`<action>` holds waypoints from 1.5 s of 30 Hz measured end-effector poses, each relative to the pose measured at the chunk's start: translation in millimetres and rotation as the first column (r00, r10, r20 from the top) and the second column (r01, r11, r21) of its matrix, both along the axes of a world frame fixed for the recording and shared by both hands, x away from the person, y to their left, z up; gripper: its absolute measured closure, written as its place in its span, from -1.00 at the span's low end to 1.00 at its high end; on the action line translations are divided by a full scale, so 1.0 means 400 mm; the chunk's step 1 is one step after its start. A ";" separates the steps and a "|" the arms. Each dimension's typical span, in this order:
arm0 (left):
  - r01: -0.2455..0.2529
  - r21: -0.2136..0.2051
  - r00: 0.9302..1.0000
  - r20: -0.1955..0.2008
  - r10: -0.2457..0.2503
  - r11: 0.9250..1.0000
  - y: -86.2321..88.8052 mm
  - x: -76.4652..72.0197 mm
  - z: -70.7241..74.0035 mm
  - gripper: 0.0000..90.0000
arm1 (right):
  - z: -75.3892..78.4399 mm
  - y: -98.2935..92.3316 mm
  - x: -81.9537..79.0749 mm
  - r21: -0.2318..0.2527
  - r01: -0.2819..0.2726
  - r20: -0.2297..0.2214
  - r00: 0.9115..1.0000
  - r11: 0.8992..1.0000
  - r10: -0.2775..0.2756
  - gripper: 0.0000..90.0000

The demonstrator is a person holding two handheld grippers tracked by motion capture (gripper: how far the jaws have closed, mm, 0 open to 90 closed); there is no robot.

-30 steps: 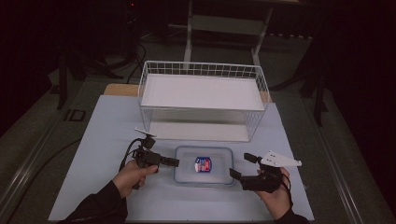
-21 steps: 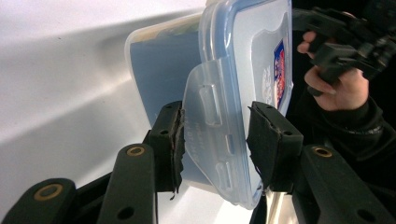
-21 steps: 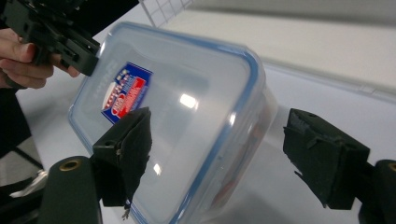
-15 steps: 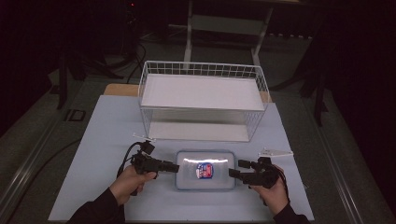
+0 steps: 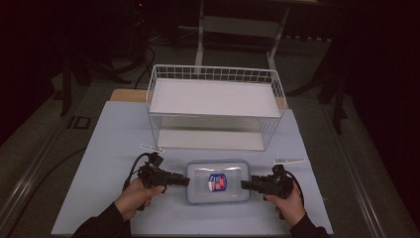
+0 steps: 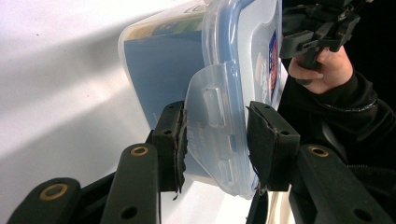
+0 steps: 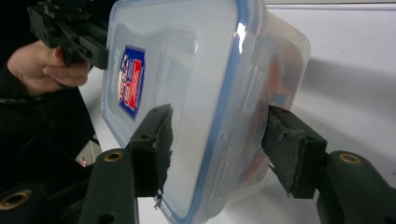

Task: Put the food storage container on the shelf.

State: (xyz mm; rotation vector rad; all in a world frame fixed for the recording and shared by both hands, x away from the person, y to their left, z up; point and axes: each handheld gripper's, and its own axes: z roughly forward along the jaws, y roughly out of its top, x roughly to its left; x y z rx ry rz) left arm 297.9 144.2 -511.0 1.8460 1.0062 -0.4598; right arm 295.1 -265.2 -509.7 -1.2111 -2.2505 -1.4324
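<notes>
A clear plastic container with a blue-rimmed lid and a red-and-blue label lies on the pale mat, in front of the basket. My left gripper is at its left end. Its pads press the unlatched side flap and the lid between them. My right gripper is at the right end. Its jaws have just been closing, with the container's end between them, and the pads sit against lid and base. Each gripper view also shows the other hand and gripper farther off.
A white wire basket with a white shelf stands behind the container. The pale blue mat covers the table. Its front edge is close below my hands. Dark floor, stands and cables surround the table.
My right gripper came in from the right and down to the container's right end, and its jaws narrowed around it. The left gripper stayed at the left end.
</notes>
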 end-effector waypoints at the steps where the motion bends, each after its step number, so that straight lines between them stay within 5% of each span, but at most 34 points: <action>1: -0.002 0.001 1.000 0.003 0.002 1.000 0.000 -0.002 0.001 0.30 | 0.000 -0.003 0.000 0.008 0.000 -0.010 1.000 1.000 0.000 0.05; 4: -0.014 -0.001 1.000 0.007 0.014 1.000 -0.002 -0.009 0.003 0.31 | 0.000 -0.009 -0.003 0.026 0.014 -0.037 0.999 1.000 -0.013 0.11; 19: -0.046 -0.002 0.993 0.108 0.046 0.999 0.000 -0.025 0.074 0.30 | 0.054 -0.003 -0.019 0.024 0.040 0.021 0.999 0.999 -0.041 0.15; 35: -0.077 -0.042 0.970 0.229 0.085 0.996 0.030 -0.004 0.242 0.30 | 0.251 0.026 0.022 0.068 0.051 0.171 0.983 0.996 -0.062 0.15; 45: -0.093 -0.043 0.952 0.290 0.101 0.995 0.037 0.032 0.359 0.30 | 0.356 0.033 0.066 0.098 0.055 0.218 0.973 0.994 -0.075 0.15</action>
